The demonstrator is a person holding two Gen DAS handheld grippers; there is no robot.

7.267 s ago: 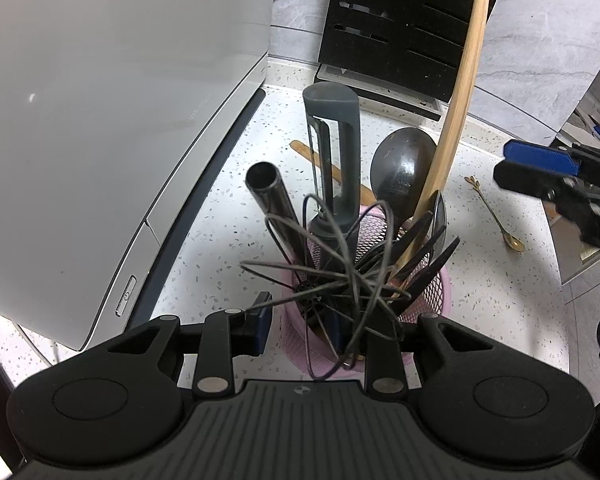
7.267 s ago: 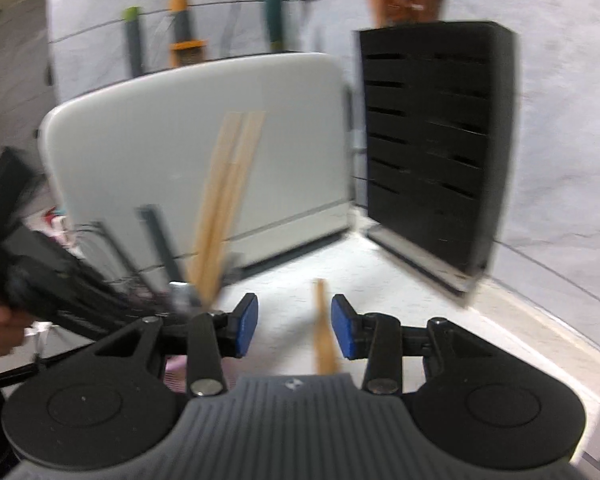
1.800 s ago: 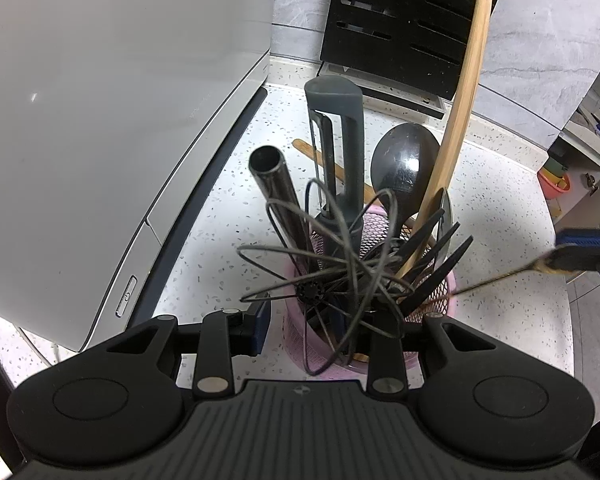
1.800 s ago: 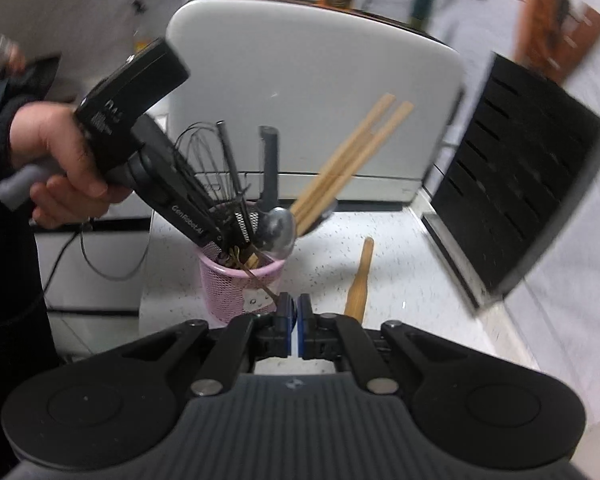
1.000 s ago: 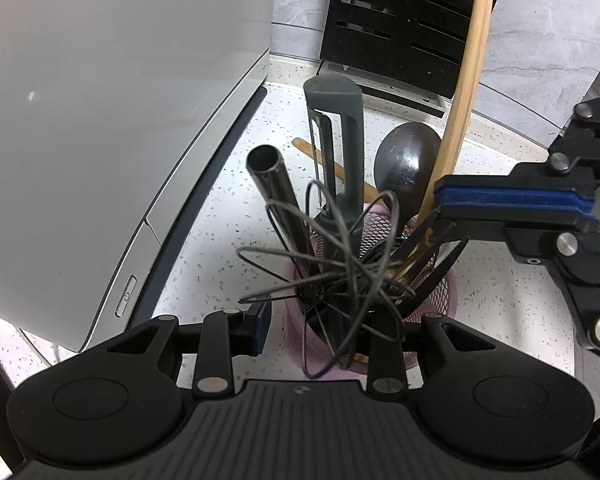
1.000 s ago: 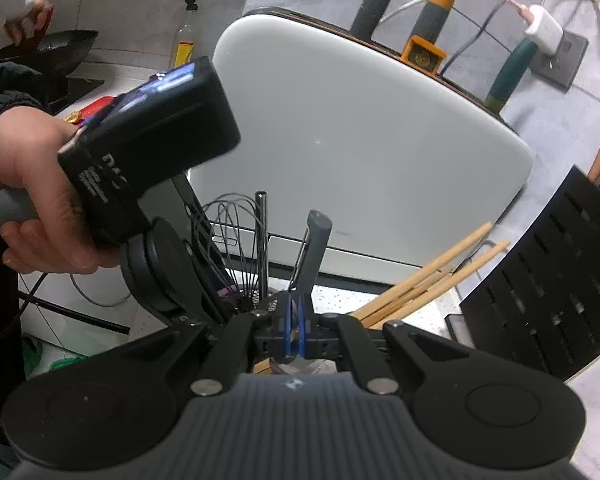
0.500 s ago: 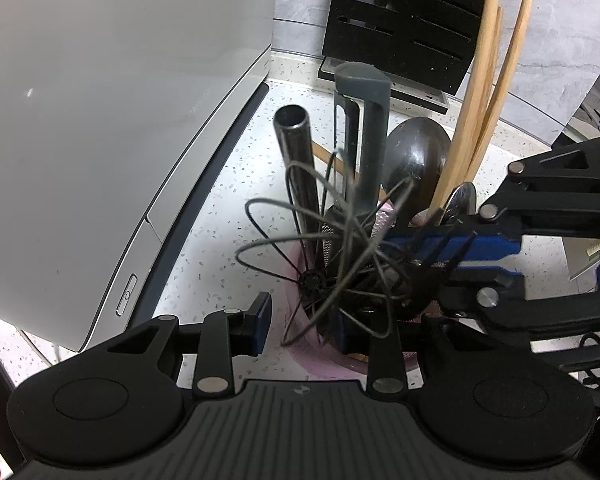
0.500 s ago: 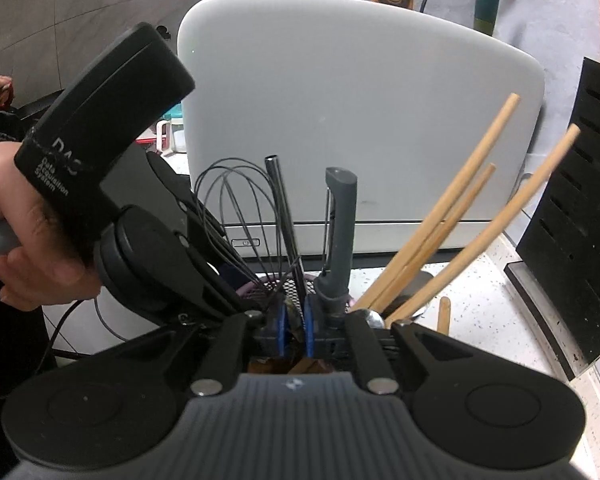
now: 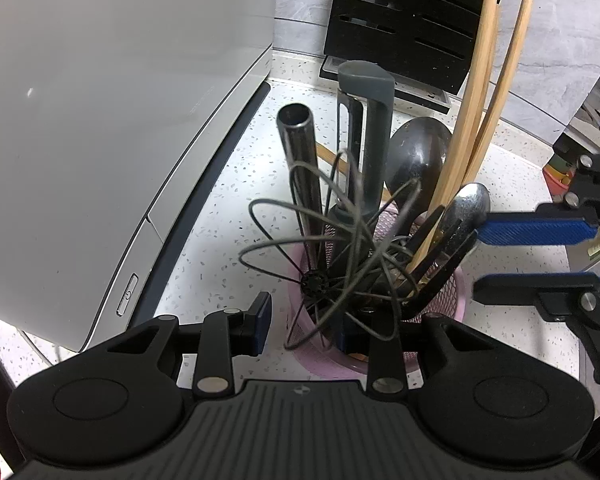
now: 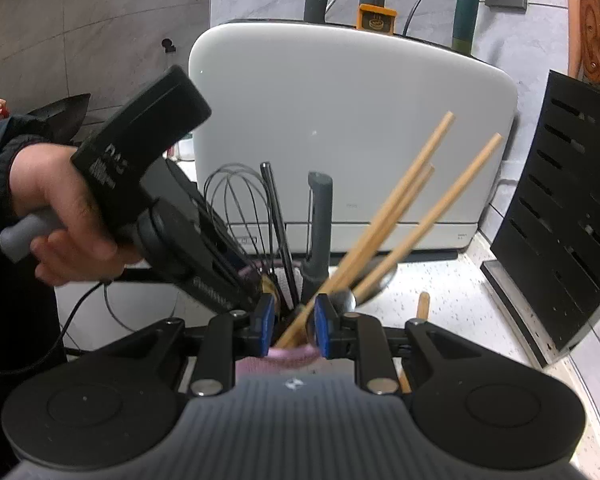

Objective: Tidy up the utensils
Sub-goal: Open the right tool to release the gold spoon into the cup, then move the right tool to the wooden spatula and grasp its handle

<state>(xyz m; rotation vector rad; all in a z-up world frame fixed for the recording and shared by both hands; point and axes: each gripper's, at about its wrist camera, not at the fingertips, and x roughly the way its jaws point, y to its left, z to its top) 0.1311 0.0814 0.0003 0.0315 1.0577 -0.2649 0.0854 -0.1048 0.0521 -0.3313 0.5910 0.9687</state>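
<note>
From the left wrist I look down into the pink mesh holder on the speckled counter; my left gripper is clamped on its near rim, one pad outside the mesh and the other inside, steadying it. It is crowded with a wire whisk, a grey-handled tool, wooden chopsticks and a small metal spoon whose bowl stands just above the rim. My right gripper comes in from the right, its blue pads spread and opening, with nothing between them; the spoon's bowl sits just off the upper pad's tip. From the right wrist, the pads straddle the holder's near rim, the chopsticks' lower ends cross the gap without being pinched, and a wooden handle lies on the counter beyond, to the right, long axis pointing away from me. I judge the right hand nearer it, needing a short reach past the holder.
</note>
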